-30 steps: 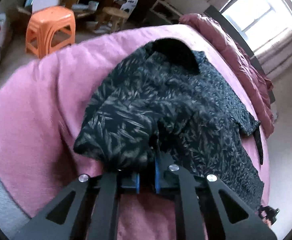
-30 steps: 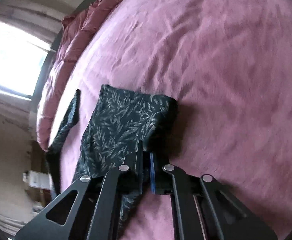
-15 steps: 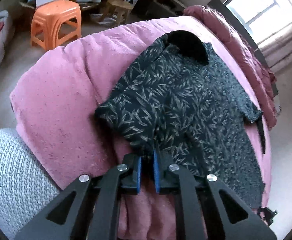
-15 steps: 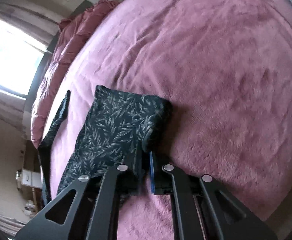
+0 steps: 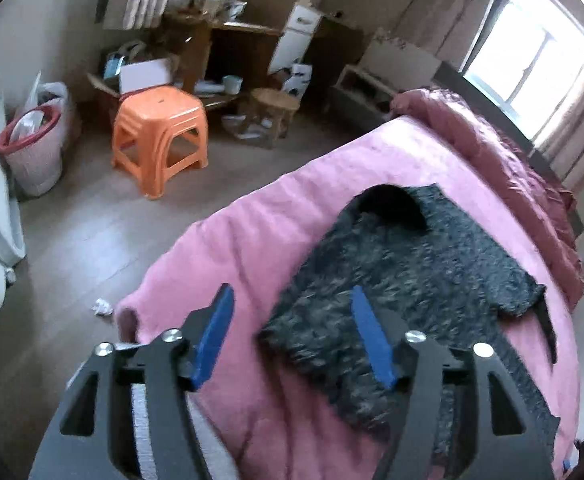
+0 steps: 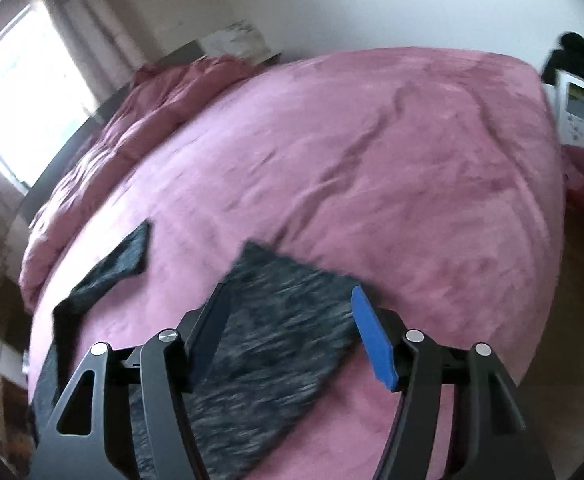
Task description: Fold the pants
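Both grippers, left (image 5: 289, 334) and right (image 6: 287, 336), have just spread, empty, above the pants (image 5: 408, 292) on the bed (image 5: 259, 248); a basket (image 5: 35, 148) holds unclear items.

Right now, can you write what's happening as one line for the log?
step: fold laid down | pants: flat on pink blanket | left gripper: just opened, empty | right gripper: just opened, empty, above pants

Right gripper (image 6: 289, 334) above bed (image 6: 372, 168), jaws just been opening, nothing between fingers (image 6: 372, 340). Dark patterned pants (image 6: 275, 344) lie flat on pink cover below. Window (image 6: 23, 92) at left.
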`<control>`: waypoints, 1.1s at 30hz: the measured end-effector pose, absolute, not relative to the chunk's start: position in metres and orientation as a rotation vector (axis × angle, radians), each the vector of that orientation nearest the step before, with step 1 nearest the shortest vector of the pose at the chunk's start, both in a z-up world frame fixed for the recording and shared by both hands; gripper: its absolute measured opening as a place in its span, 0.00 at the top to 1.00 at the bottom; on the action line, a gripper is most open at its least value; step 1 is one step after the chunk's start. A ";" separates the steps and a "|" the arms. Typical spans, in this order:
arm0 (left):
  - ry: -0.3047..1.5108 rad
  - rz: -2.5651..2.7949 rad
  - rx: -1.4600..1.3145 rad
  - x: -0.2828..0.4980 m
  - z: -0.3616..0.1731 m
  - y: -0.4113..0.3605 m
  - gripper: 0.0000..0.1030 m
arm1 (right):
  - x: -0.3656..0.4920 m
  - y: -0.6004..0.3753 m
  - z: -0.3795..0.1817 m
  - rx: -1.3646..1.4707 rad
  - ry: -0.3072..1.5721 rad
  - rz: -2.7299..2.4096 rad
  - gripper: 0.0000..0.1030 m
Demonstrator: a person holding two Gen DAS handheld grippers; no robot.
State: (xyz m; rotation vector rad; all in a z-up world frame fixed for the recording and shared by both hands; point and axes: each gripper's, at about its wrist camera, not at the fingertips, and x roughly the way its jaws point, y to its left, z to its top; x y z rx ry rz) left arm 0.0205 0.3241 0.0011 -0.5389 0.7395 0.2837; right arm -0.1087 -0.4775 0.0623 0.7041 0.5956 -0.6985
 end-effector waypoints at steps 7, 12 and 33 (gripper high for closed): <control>0.799 0.074 -0.548 0.067 -0.002 0.272 0.22 | -0.038 -0.404 0.039 0.765 0.715 -0.418 0.40; 0.811 -0.035 -0.577 0.097 -0.006 0.232 0.15 | 0.000 -0.354 0.016 0.675 0.774 -0.290 0.40; 0.892 -0.033 -0.775 0.255 -0.051 0.232 0.25 | -0.001 -0.348 -0.012 0.731 0.823 -0.212 0.40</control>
